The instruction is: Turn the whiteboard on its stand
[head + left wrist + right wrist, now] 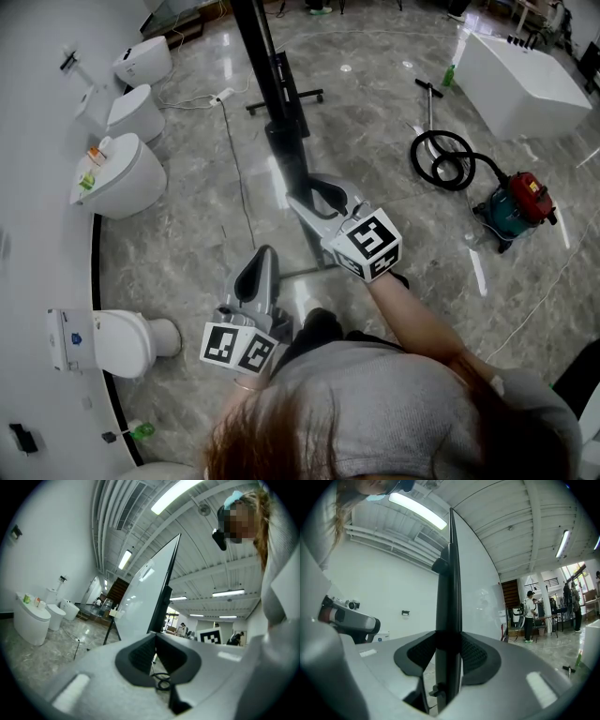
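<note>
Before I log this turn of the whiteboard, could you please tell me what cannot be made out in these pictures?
Whiteboard face: head view sees it edge-on from above, so any writing is hidden.
Stand's pivot: shown in no view; the right claw covers the lower frame in the right gripper view.
Left claw pads: hidden under its body in the head view.
Small items on the toilet: too small to identify.

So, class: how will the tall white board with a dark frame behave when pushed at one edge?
The tall dark-framed white board probably stays stiff: its edge looks straight. On its thin black stand, it may swing or wobble.
</note>
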### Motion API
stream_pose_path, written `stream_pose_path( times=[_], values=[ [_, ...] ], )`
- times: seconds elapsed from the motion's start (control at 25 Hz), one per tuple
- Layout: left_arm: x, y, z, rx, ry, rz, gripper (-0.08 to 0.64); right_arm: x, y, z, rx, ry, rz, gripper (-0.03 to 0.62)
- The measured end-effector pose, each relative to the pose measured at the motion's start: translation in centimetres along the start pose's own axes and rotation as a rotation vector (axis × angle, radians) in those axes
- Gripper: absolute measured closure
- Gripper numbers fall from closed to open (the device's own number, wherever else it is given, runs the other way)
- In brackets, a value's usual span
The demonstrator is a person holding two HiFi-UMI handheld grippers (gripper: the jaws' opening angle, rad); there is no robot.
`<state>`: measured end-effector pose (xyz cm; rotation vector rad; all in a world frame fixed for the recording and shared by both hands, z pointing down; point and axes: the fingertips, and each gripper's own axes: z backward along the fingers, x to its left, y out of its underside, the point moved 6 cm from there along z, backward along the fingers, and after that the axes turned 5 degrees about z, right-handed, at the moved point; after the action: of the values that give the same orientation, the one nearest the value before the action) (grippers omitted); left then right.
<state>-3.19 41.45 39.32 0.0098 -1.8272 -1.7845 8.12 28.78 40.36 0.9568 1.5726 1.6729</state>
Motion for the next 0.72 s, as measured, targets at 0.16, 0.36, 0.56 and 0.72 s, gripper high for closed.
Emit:
stream_pose_path(
  times=[0.16, 0.36, 0.56, 0.72],
  values=[
    [-1.0, 0.4, 0.6, -0.006, -0.006, 0.0, 0.558, 0.4, 0.1, 1.0, 0.005, -0.013, 0.005, 0.436],
    [-1.5, 1.0, 1.6, -0.013, -0.022, 0.001, 0.558, 1.1, 0.1, 1.6, 0.005, -0.03, 0.009, 0.436],
    [-2.7, 1.3, 2.2, -0.026, -0.028, 0.001, 0.558, 1.7, -0.1, 2.5, 0.007, -0.048, 0.014, 0.437],
    [-3.7, 1.6, 2.7, -0.029, -0.039, 0.006, 0.558, 2.0, -0.3, 2.9, 0.003, -0.063, 0.003, 0.437]
  ],
)
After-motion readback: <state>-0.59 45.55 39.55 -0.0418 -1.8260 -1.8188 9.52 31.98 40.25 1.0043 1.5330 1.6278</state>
